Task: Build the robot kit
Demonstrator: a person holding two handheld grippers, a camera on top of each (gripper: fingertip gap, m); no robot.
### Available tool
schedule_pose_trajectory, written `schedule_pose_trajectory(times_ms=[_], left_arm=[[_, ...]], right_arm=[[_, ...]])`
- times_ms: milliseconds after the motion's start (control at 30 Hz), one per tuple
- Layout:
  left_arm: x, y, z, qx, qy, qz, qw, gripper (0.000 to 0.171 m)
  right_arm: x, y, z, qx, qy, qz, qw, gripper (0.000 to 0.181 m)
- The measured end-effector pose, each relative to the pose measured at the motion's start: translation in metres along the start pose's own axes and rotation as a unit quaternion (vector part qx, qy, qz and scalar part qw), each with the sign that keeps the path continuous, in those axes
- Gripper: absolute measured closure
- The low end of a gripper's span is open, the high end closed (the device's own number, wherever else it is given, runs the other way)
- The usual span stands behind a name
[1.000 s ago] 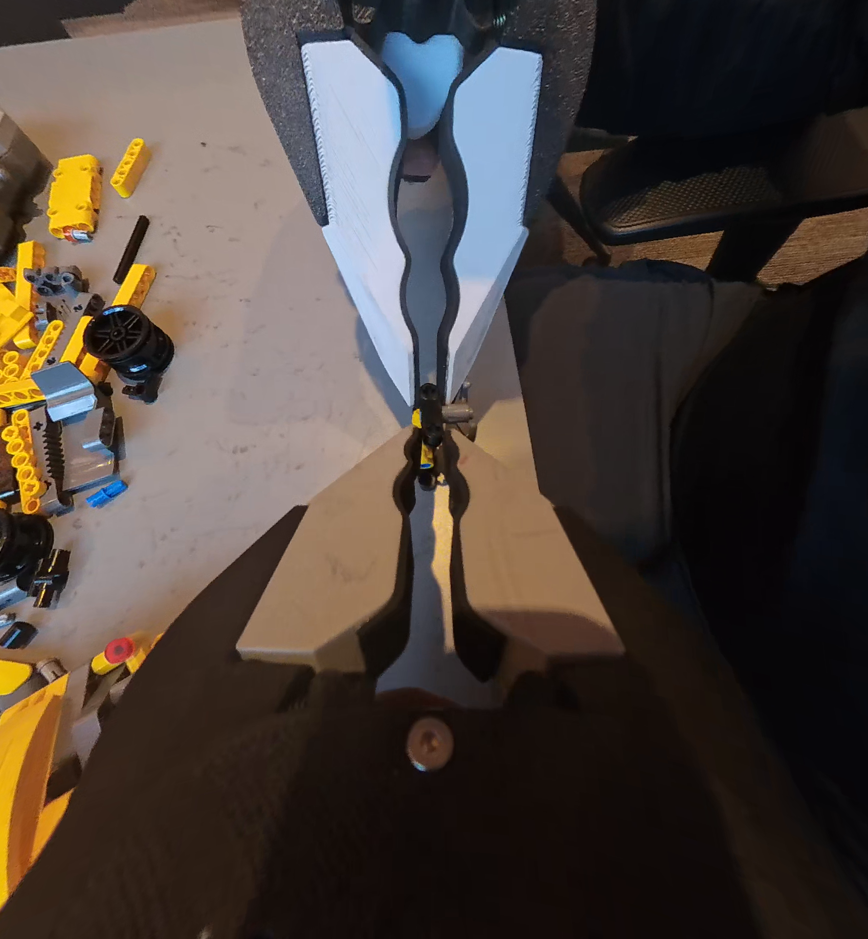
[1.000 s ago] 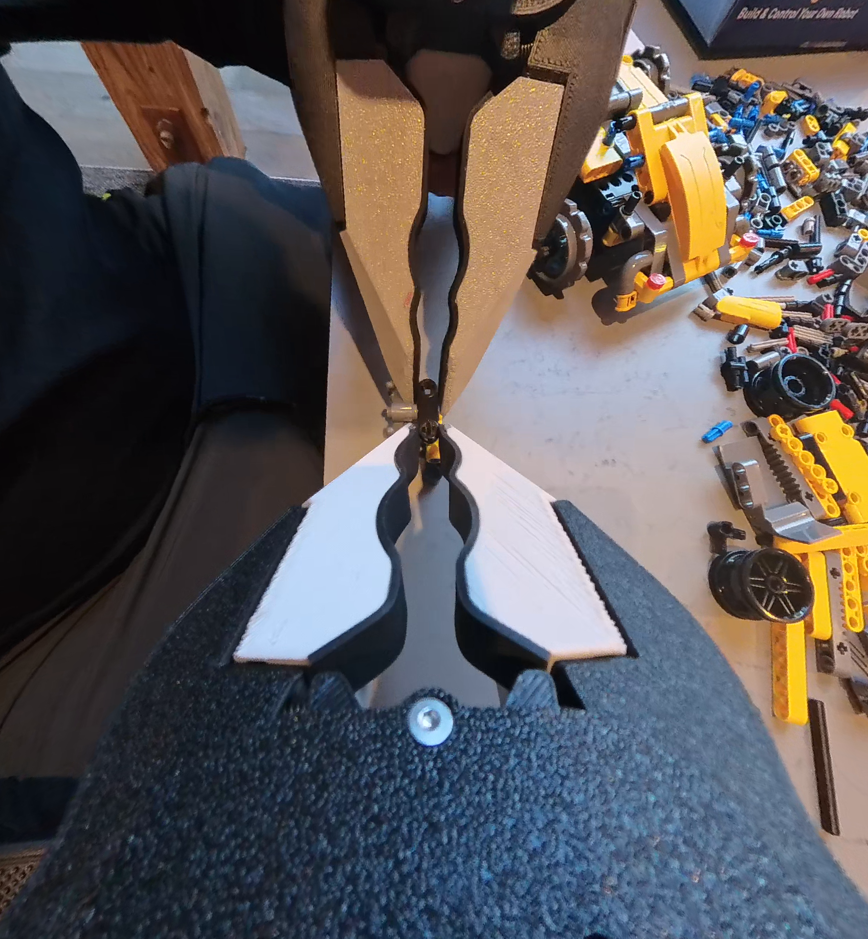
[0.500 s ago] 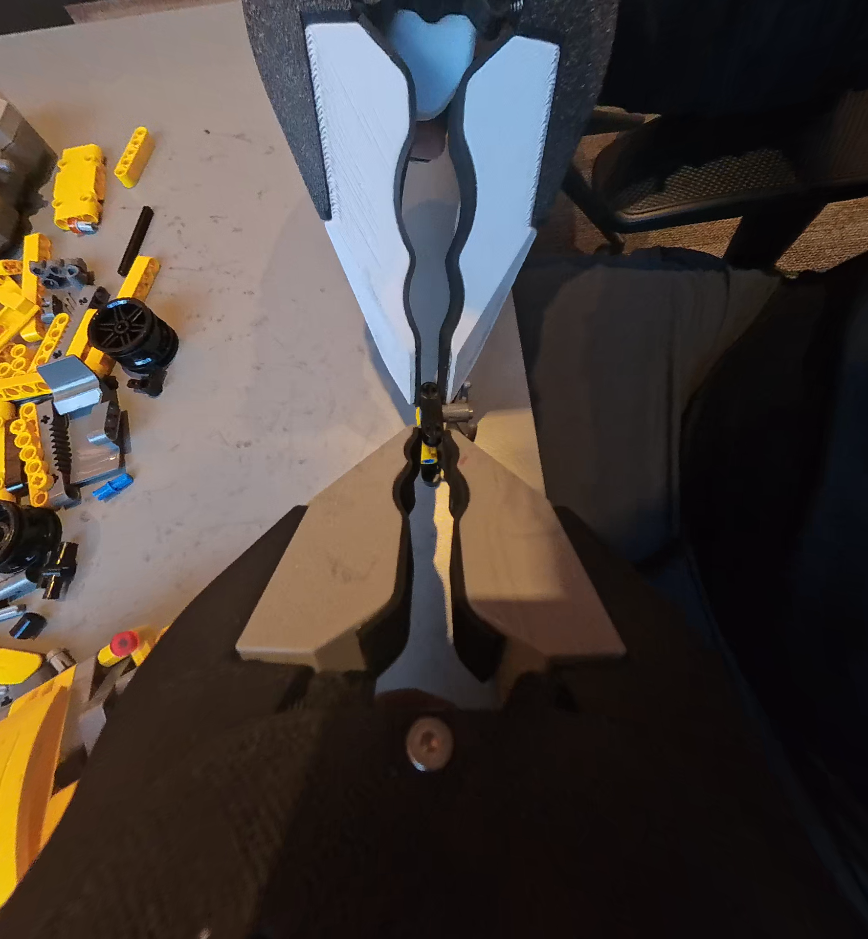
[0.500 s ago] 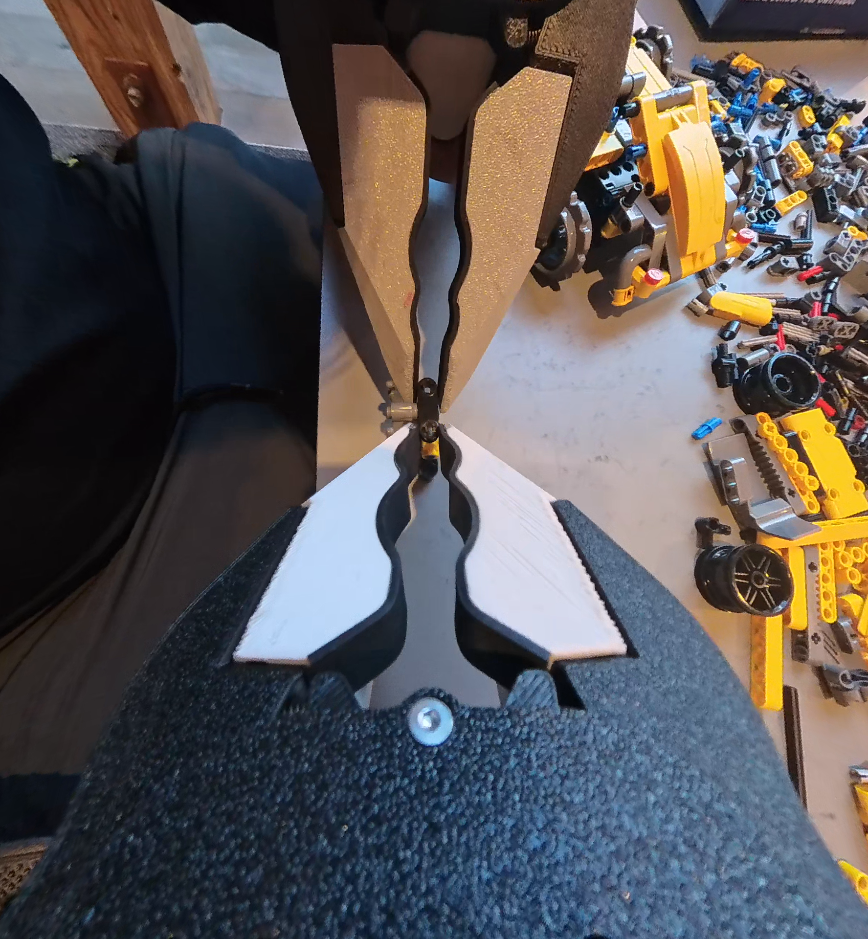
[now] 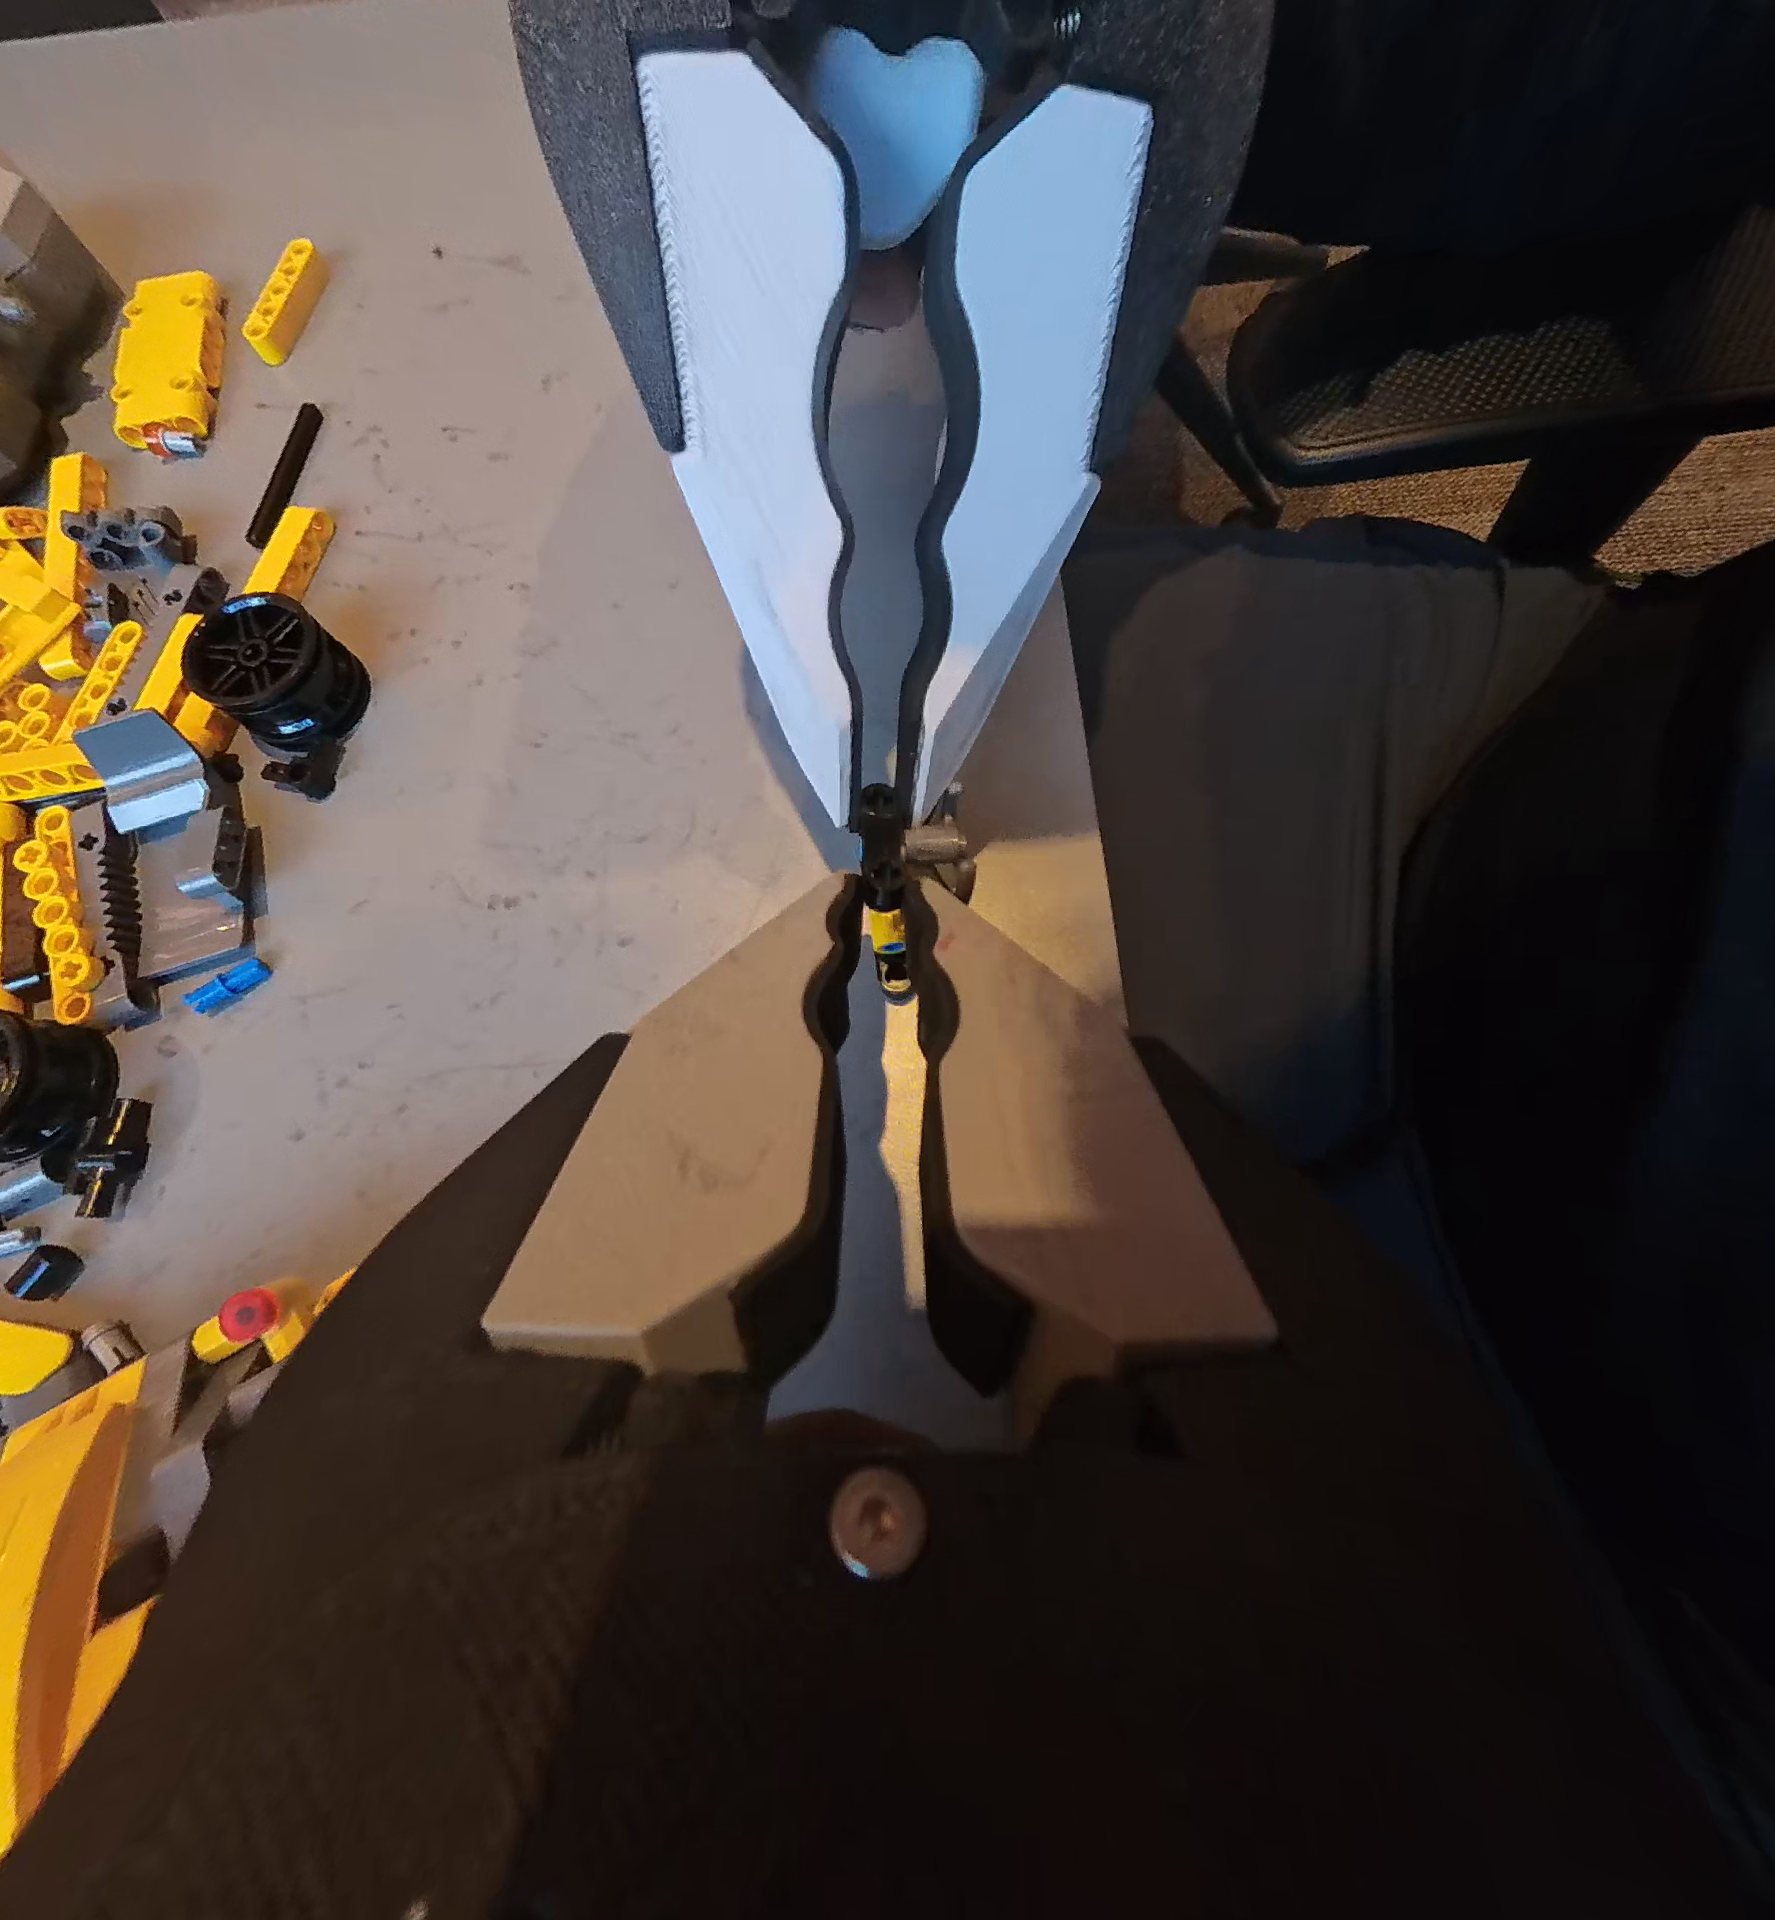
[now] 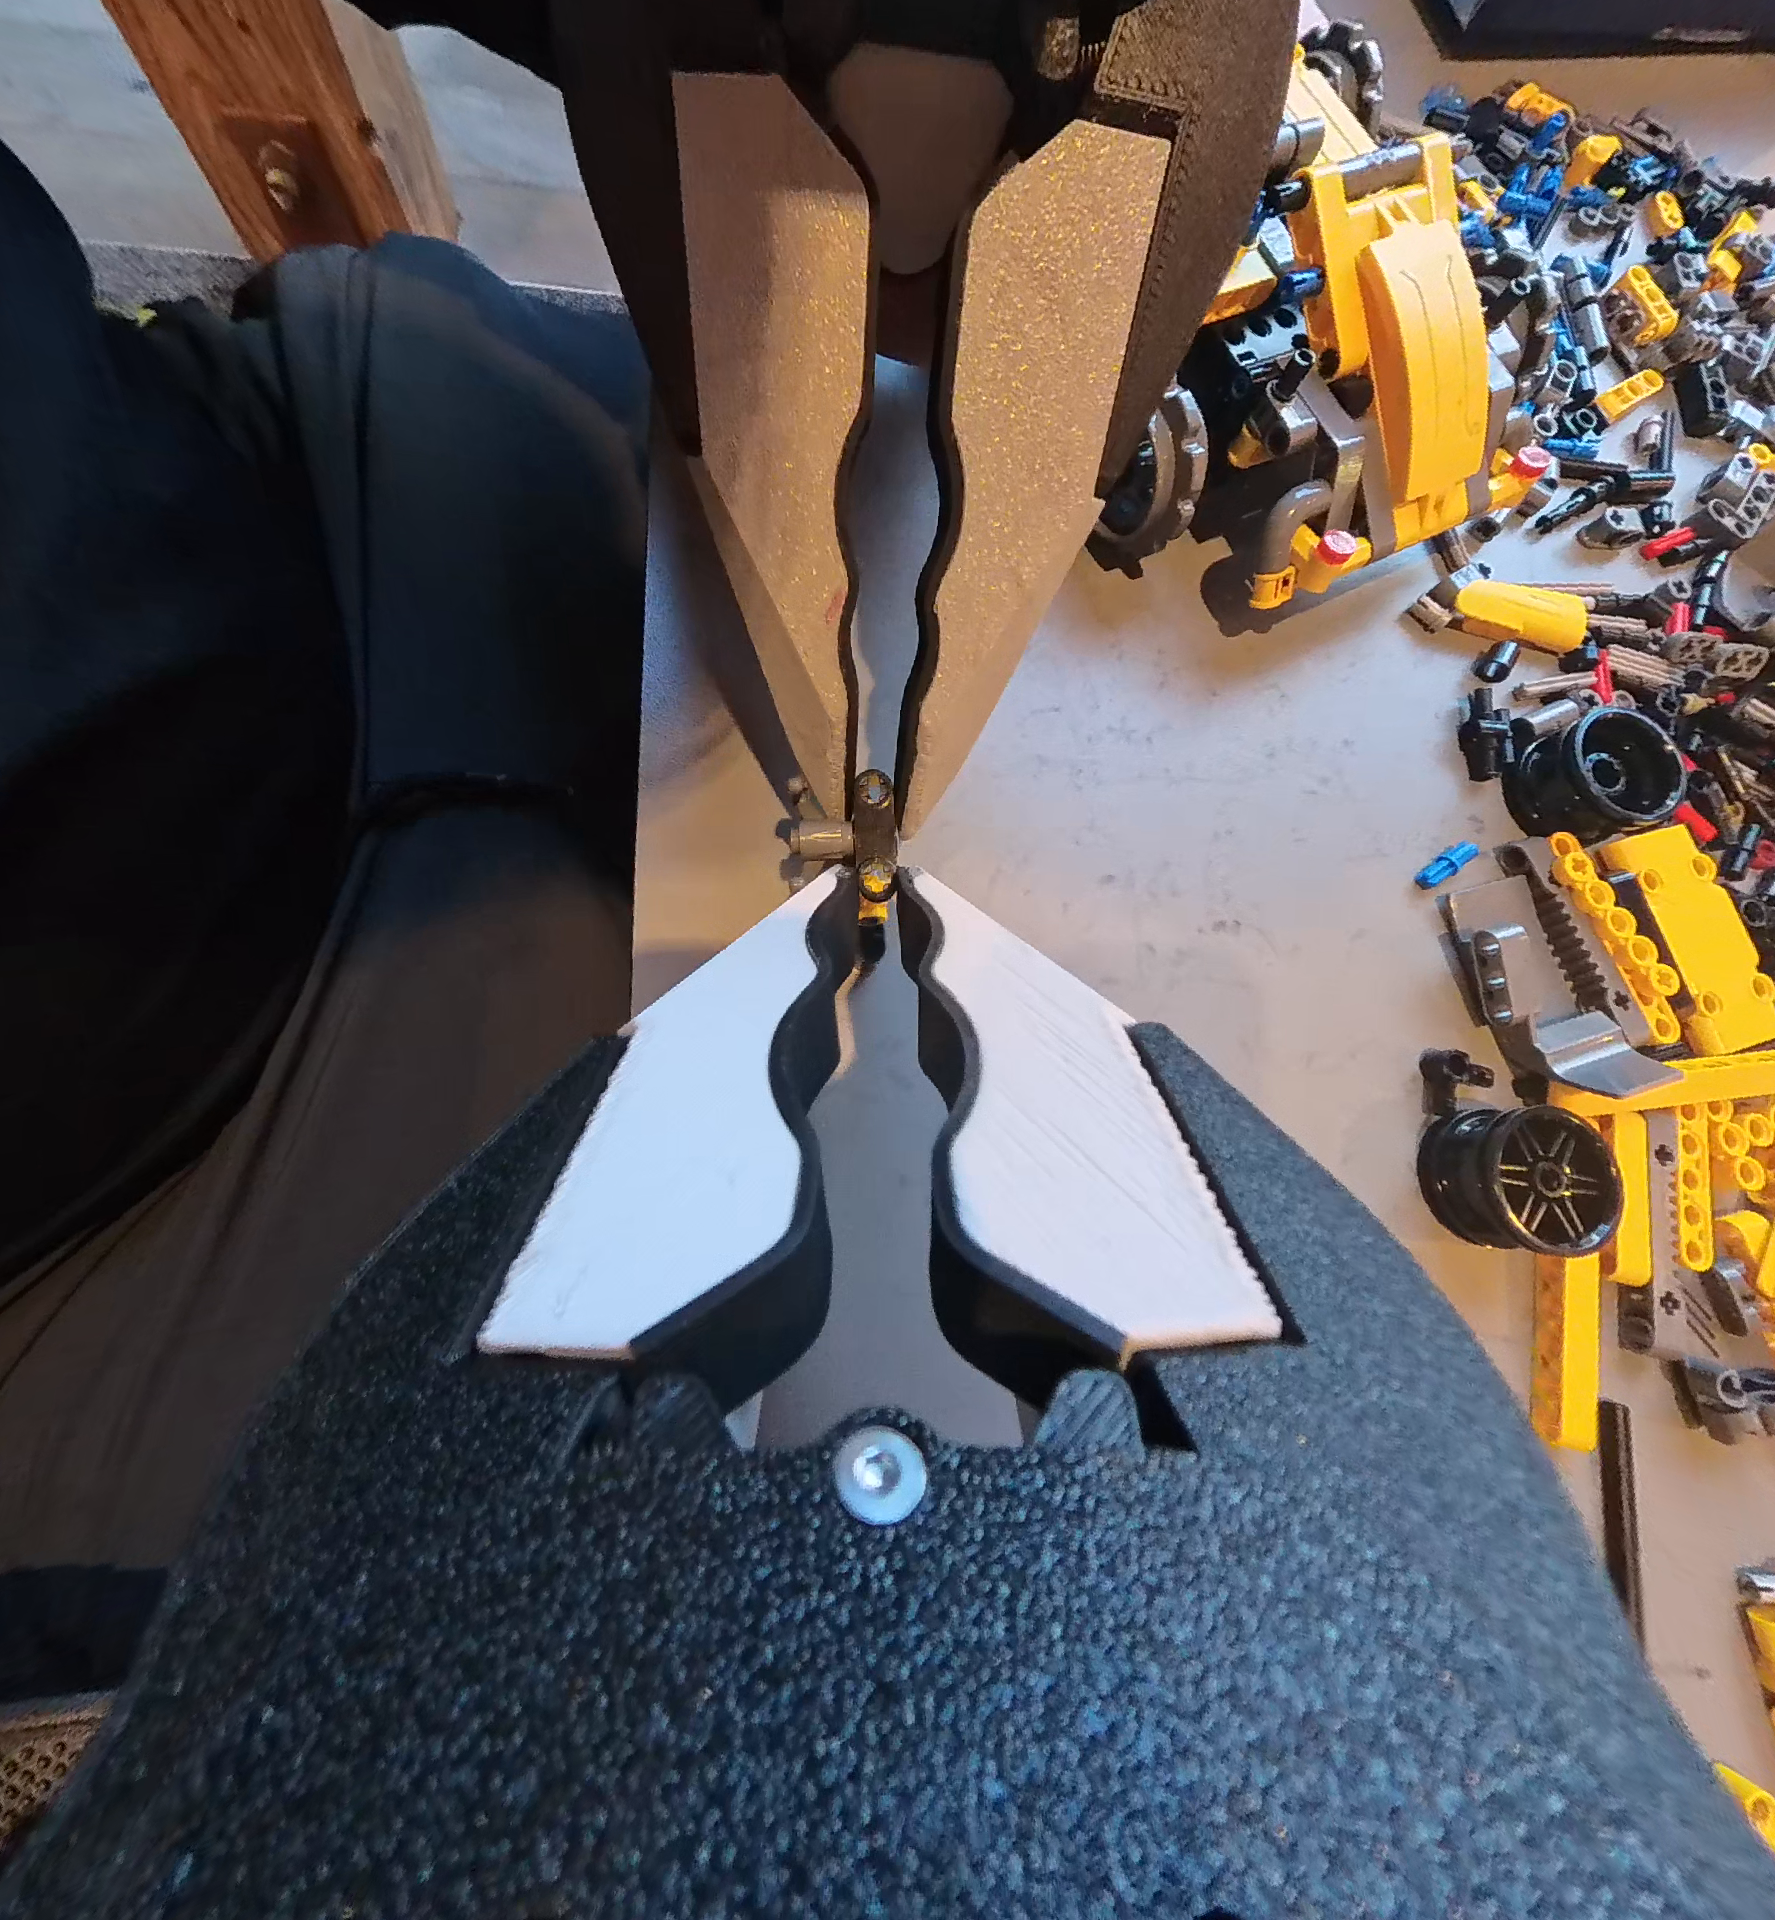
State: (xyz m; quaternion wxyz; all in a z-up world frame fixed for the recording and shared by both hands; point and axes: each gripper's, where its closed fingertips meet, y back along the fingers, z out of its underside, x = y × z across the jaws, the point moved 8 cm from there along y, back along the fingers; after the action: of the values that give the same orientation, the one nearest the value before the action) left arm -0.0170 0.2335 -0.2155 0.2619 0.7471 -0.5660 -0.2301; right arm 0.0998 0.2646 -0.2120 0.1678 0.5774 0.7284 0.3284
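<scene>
A small black connector (image 5: 881,831) with a yellow pin (image 5: 889,932) and a grey pin (image 5: 940,847) sticking out is held in the air over the table edge. My left gripper (image 5: 881,909), with tan fingers, is shut on its near end. My right gripper (image 5: 883,816), with white fingers, comes from the opposite side and is shut on its other end. The two grippers meet tip to tip. In the right wrist view the connector (image 6: 875,831) sits between the right gripper (image 6: 872,883) and the left gripper (image 6: 872,805).
The pale table (image 5: 509,582) carries heaps of yellow, grey and black building pieces, black wheels (image 5: 270,665) and a part-built yellow vehicle (image 6: 1382,343). A person's leg (image 5: 1278,779) in dark clothes is at the table edge. A chair (image 5: 1485,395) and a wooden post (image 6: 270,125) stand beyond.
Both grippers stay shut on the small piece and have drifted together a little over the table edge. The grey pin shows more clearly in the right wrist view now.
</scene>
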Motion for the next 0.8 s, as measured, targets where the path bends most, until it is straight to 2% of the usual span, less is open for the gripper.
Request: schedule_pose_trajectory(times_ms=[800], left_arm=[[-0.0004, -0.0034, 0.0025, -0.028, 0.014, -0.004, 1.000, 0.168]], right_arm=[[0.0024, -0.0049, 0.0016, -0.006, -0.025, -0.019, 1.000, 0.175]])
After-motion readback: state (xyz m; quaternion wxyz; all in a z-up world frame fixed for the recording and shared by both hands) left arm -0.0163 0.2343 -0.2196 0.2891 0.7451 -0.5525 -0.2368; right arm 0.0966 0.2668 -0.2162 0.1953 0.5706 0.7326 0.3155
